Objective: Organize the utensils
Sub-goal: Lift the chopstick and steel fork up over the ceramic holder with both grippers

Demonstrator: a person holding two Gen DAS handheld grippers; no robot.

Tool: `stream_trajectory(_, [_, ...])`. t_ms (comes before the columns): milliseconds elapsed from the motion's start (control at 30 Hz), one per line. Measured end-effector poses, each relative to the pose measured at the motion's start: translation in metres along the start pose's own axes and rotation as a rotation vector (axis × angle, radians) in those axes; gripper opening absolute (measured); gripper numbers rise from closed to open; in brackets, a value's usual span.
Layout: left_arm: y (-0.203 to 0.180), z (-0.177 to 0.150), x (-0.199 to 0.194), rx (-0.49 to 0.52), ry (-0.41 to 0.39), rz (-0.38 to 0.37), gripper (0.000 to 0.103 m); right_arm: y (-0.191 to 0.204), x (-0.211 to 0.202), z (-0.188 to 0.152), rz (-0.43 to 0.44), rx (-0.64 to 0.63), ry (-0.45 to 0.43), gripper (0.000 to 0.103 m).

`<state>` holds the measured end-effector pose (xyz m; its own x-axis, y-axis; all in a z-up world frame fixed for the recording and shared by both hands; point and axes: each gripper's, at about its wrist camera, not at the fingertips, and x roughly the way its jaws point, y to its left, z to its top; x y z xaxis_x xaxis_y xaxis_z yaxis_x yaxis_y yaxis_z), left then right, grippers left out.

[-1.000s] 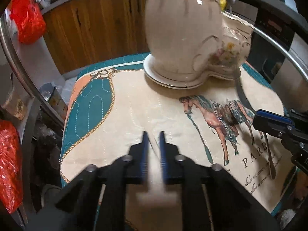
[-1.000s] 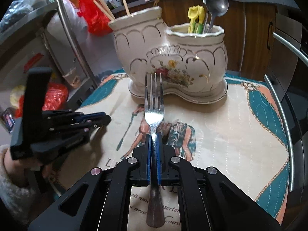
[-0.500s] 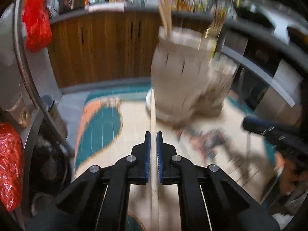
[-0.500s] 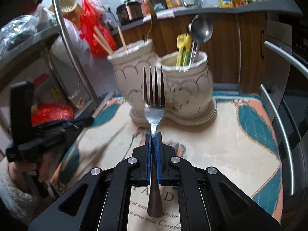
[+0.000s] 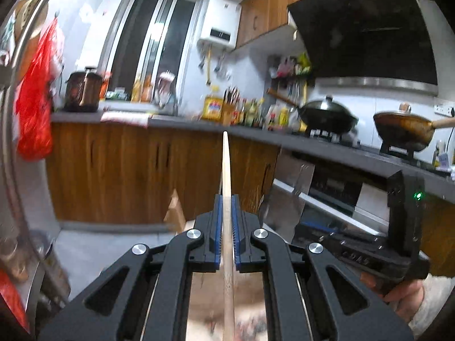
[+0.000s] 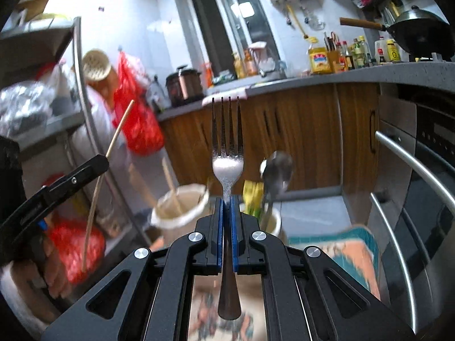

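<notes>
Left wrist view: left hand-held gripper (image 5: 226, 207) pinching a wooden chopstick (image 5: 226, 176) between blue pads (image 5: 217, 227), stick running straight ahead, tip level with the dark bench (image 5: 327, 146) edge across the kitchen. Right of the chopstick, the other gripper's black body, green light lit, carried by a hand (image 5: 398, 294).

Right wrist view: right hand-held gripper (image 6: 226, 213) clamped on a metal fork (image 6: 227, 167), tines pointing up and forward, handle end trailing back between the arms. Cream ceramic utensil holder (image 6: 177, 213) below and beyond the fork, blurred: left compartment left of the fork with chopsticks leaning in it, right compartment right of the fork with a spoon (image 6: 275, 170) and yellow-green utensils (image 6: 253, 196). Patterned cloth (image 6: 349, 250) under the holder. Far left of the holder, left gripper with its chopstick slanting upward.
</notes>
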<state>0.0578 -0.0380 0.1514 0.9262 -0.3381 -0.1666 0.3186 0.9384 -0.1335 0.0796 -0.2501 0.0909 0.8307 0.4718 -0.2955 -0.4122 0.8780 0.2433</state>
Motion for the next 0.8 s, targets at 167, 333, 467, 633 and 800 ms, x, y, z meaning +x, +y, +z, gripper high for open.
stream_trajectory(167, [-0.01, 0.021, 0.035, 0.017, -0.09, 0.02, 0.006, -0.016, 0.02, 0.023, -0.013, 0.031, -0.09, 0.006])
stream_trajectory(333, [-0.009, 0.024, 0.064, 0.035, -0.14, 0.065, 0.006, -0.027, 0.04, 0.031, -0.019, 0.041, -0.137, 0.006])
stream_trajectory(467, [-0.008, 0.016, 0.082, 0.073, -0.143, 0.087, 0.006, -0.029, 0.054, 0.03, -0.022, 0.026, -0.137, 0.006])
stream_trajectory(633, [-0.009, 0.002, 0.089, 0.112, -0.168, 0.102, 0.006, -0.023, 0.064, 0.02, -0.016, -0.025, -0.139, 0.006])
stream_trajectory(800, [-0.014, -0.008, 0.089, 0.155, -0.178, 0.11, 0.006, -0.017, 0.069, 0.01, -0.02, -0.056, -0.116, 0.006])
